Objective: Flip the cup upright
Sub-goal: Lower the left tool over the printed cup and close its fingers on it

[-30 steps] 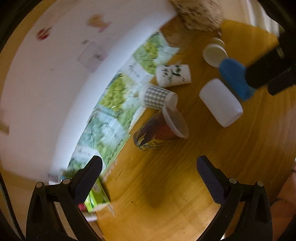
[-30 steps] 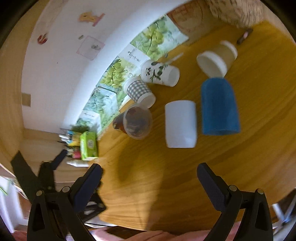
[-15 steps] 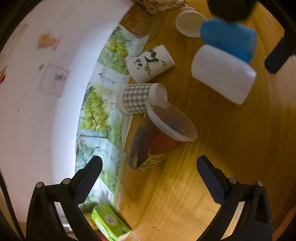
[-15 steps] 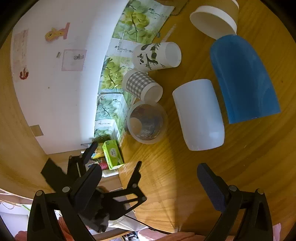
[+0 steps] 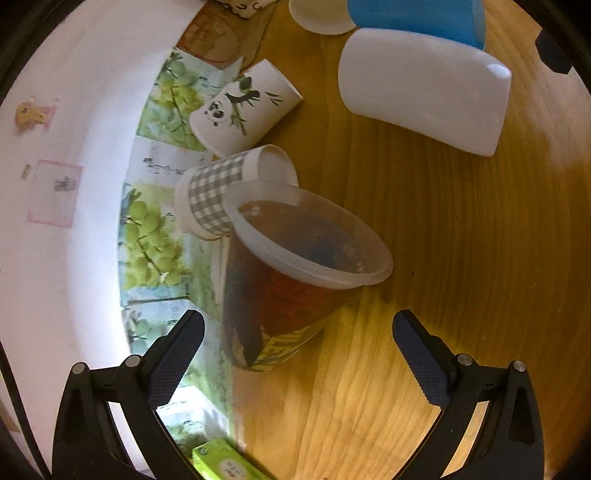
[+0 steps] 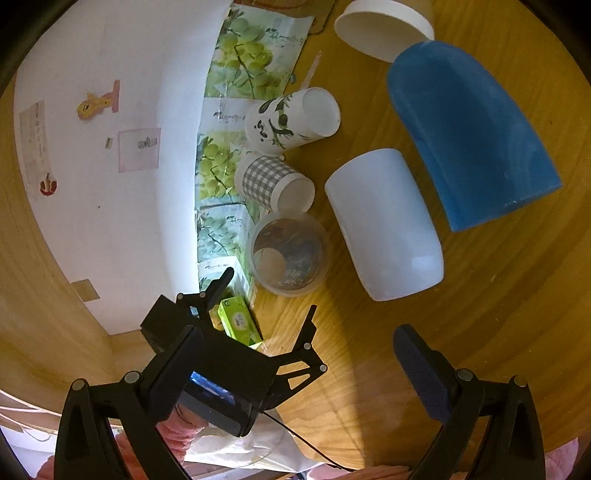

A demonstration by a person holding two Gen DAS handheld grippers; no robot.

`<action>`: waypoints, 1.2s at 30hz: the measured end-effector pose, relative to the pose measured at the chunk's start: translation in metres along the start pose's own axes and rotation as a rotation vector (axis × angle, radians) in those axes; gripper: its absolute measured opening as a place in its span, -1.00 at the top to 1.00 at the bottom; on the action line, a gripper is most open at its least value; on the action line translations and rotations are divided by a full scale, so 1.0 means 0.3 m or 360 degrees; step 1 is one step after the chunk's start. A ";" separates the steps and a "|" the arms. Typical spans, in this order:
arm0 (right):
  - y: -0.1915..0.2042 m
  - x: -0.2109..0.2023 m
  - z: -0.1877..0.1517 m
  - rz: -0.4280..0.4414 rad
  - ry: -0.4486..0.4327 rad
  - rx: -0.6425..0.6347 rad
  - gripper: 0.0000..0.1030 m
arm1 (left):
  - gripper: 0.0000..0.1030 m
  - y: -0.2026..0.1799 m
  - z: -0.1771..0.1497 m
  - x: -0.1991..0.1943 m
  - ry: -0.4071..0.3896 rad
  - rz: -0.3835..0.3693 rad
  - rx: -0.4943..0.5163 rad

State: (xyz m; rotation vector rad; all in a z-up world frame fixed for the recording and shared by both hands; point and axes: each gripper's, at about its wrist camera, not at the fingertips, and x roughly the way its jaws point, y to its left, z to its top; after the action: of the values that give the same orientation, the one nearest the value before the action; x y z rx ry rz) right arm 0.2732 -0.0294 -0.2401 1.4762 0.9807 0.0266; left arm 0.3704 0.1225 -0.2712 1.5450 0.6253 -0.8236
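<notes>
Several cups lie on their sides on the wooden table [image 5: 461,258]. A clear plastic cup with a dark printed sleeve [image 5: 291,291] lies closest to my left gripper [image 5: 299,350], which is open with the cup's base between its fingertips, not touching. The same cup shows in the right wrist view [image 6: 290,254], with the left gripper [image 6: 266,295] just below it. My right gripper [image 6: 299,354] is open and empty, higher up and apart from the cups. A checked paper cup [image 5: 229,192], a panda cup [image 5: 243,107], a white cup [image 5: 424,88] and a blue cup [image 5: 417,14] lie beyond.
A white wall [image 5: 66,147] with grape-print sheets [image 5: 147,229] borders the table on the left. A green box [image 6: 240,321] sits by the table's edge. A tan-rimmed paper cup [image 6: 380,26] lies at the far end. Bare wood lies to the right of the clear cup.
My left gripper has moved in closer to the clear printed cup, which now fills the middle of its view. The right gripper has risen a little. No cup has moved.
</notes>
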 end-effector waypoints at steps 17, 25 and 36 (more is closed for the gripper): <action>-0.009 -0.022 -0.002 -0.0025 -0.0052 0.0012 -1.00 | -0.98 0.034 0.041 0.084 -0.0007 -0.0098 -0.0047; -0.004 -0.012 0.007 -0.0029 -0.0033 0.0022 -1.00 | -0.98 0.095 0.066 0.125 0.0064 -0.0282 -0.0144; 0.004 0.012 0.006 -0.0040 0.0009 0.0003 -1.00 | -0.67 0.182 0.090 0.198 0.0176 -0.0619 -0.0286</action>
State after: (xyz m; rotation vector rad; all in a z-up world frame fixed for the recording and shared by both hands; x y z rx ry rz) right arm 0.2771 -0.0286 -0.2412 1.4658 1.0041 0.0114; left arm 0.4450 0.0843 -0.2862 1.3294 1.0744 -0.9455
